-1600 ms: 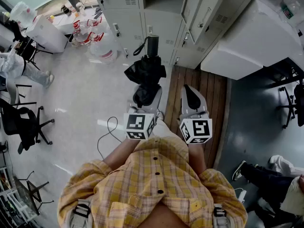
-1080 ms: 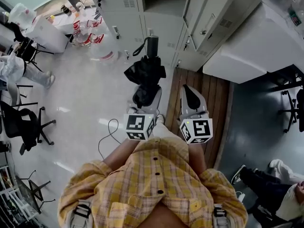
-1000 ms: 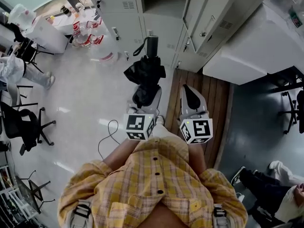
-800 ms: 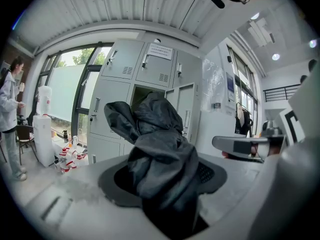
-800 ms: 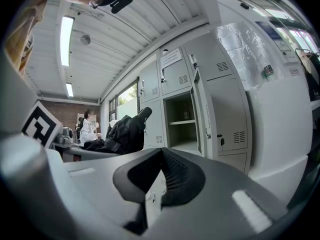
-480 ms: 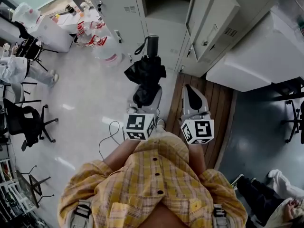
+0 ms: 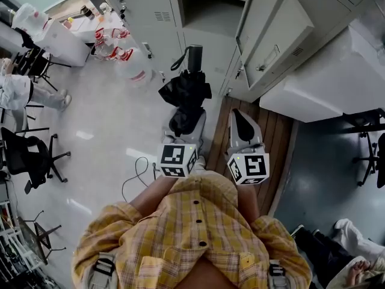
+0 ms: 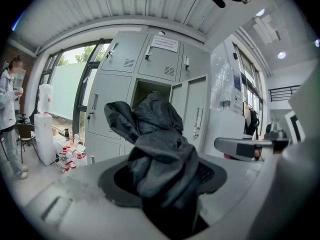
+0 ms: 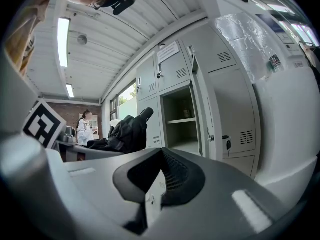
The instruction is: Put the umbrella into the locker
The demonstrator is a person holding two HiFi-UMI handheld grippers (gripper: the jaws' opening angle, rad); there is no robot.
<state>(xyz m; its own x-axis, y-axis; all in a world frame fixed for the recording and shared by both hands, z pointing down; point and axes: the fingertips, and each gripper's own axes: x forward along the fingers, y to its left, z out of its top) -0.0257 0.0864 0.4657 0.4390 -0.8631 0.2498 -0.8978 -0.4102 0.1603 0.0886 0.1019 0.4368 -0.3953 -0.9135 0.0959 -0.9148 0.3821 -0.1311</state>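
Observation:
A folded black umbrella point(image 7: 187, 92) sticks out toward the lockers, its handle point(image 7: 194, 58) and strap leading. My left gripper point(image 7: 186, 115) is shut on its bunched fabric. In the left gripper view the umbrella point(image 8: 160, 154) fills the space between the jaws. Behind it stands the open locker compartment point(image 8: 145, 91). The open locker point(image 7: 207, 5) is straight ahead in the head view, with its door point(image 7: 271, 32) swung out to the right. My right gripper point(image 7: 240, 115) hangs beside the left one, shut and holding nothing. In the right gripper view its pads point(image 9: 172, 176) meet, and the umbrella point(image 9: 127, 129) shows at the left.
Several water bottles point(image 7: 129, 62) stand on the floor left of the lockers. A white cabinet point(image 7: 325, 80) is at the right beside a wooden platform point(image 7: 271, 137). A cable point(image 7: 135, 173) lies on the floor. An office chair point(image 7: 27, 155) and a person point(image 7: 24, 92) are far left.
Both grippers and the umbrella have moved toward the lockers. The open compartment and its door now look larger and nearer. The grip on the umbrella is the same.

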